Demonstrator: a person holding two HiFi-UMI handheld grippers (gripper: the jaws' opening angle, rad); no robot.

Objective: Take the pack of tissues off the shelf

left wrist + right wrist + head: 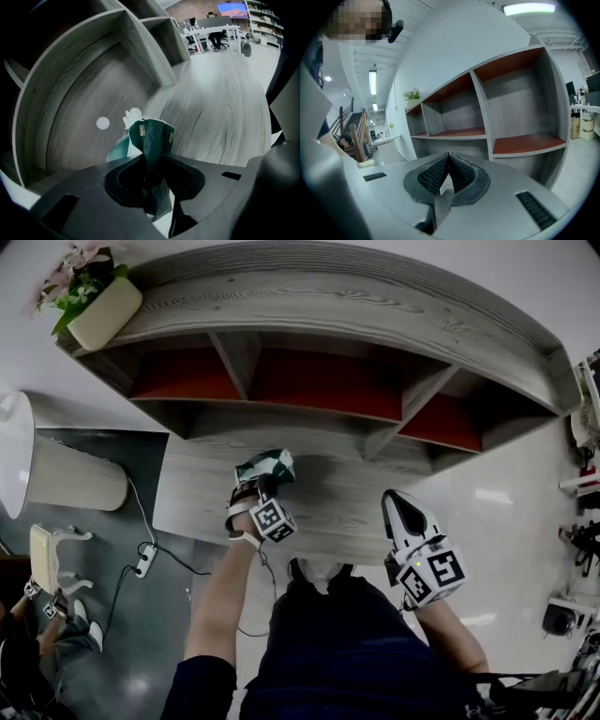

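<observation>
The pack of tissues (266, 467) is green and white, crumpled, and pinched in my left gripper (259, 486), which is shut on it. It hangs over the pale wooden ledge (328, 512) in front of the shelf unit (319, 306). In the left gripper view the pack (151, 137) stands up between the dark jaws of the left gripper (147, 161), with white tissue showing at its top. My right gripper (397, 503) is white and hovers over the ledge's right end. The right gripper (449, 158) has its ribbed pads together with nothing between them.
The shelf compartments (520, 140) have red boards and nothing on them. A flower pot (103, 310) stands on the shelf top at the left. A round white lamp shade (70, 479), a power strip (143, 562), a pale chair (52, 559) and a seated person (28, 643) are at the lower left.
</observation>
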